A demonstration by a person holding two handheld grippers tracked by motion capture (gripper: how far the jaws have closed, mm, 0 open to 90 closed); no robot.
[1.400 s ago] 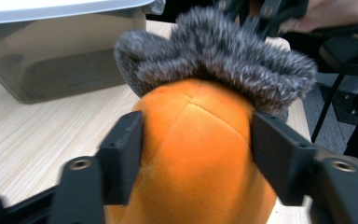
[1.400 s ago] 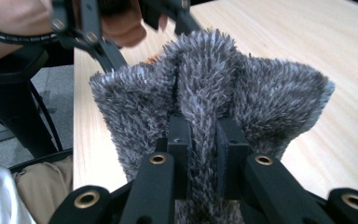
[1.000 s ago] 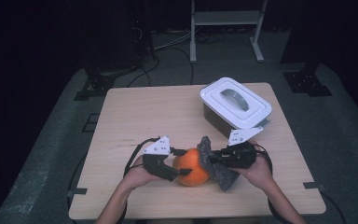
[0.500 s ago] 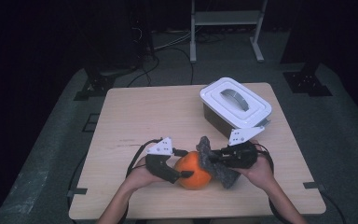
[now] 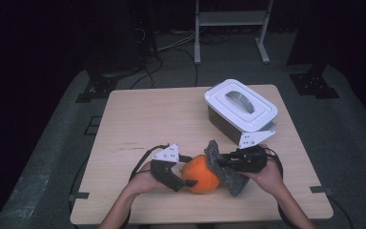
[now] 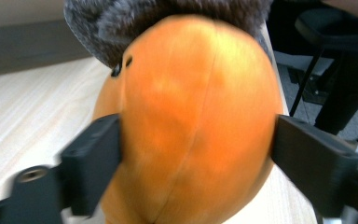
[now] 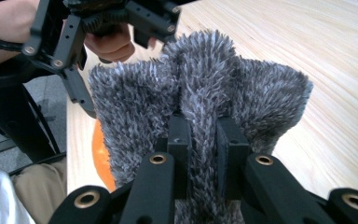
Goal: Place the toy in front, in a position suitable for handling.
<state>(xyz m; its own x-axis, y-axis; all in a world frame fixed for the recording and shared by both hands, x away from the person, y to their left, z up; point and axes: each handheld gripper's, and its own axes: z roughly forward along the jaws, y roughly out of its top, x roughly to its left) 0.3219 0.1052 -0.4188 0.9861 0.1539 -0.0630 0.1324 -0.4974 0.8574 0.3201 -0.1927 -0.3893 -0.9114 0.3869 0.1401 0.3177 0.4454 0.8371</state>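
**Orange ball held from the left, grey cloth pressed on from the right**

The orange ball (image 5: pixel 199 172) is seen near the front edge of the table (image 5: pixel 171 114), lodged between the two grippers. The left gripper (image 5: pixel 185 176) is set against its left side; in the left gripper view the ball (image 6: pixel 191 121) is bracketed by both jaws, which have just been opening. The left jaw is seen touching the skin, while contact on the right cannot be told for certain, so the hold is judged loose at best. The right gripper (image 5: pixel 224 164) is clamped narrowly on a furry grey cloth (image 5: pixel 224 168); in the right gripper view a fold of the cloth (image 7: pixel 196 112) is pinched between its jaws.

The cloth is laid against the ball's right and upper side, its long axis running diagonally toward the front edge. A wiping stroke is judged to depend on this: the ball lies directly left of the cloth and must be steadied from the far side.

A white lidded box (image 5: pixel 240 107) stands behind the right hand (image 5: pixel 267 174), apart from the work. Nothing is seen in the way.
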